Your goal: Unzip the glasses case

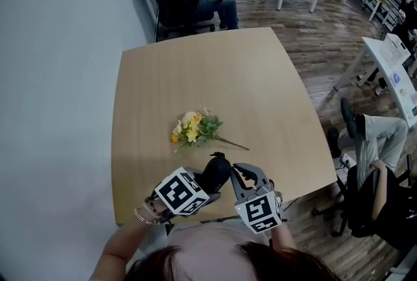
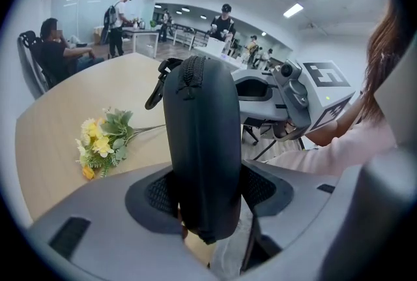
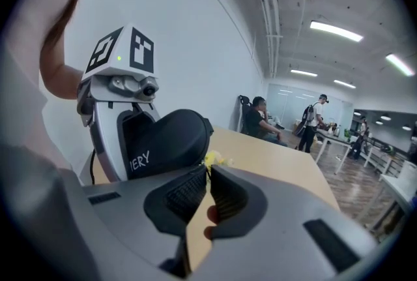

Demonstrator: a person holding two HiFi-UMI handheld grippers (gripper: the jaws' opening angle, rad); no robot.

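Case (image 2: 199,143) clamped upright in left gripper (image 2: 208,192) over table's (image 1: 195,71) near edge. Right gripper (image 3: 208,182) closed, empty, just right. Hold left steady, open right, pinch far-end pull (image 2: 156,86), draw along zip.

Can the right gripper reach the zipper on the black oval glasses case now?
Probably yes: the left gripper holds the black oval glasses case, zipper exposed; the shut right gripper sits beside it, nothing between.

Light wooden table (image 1: 260,77), small yellow flower bunch (image 1: 194,128) lying near its middle
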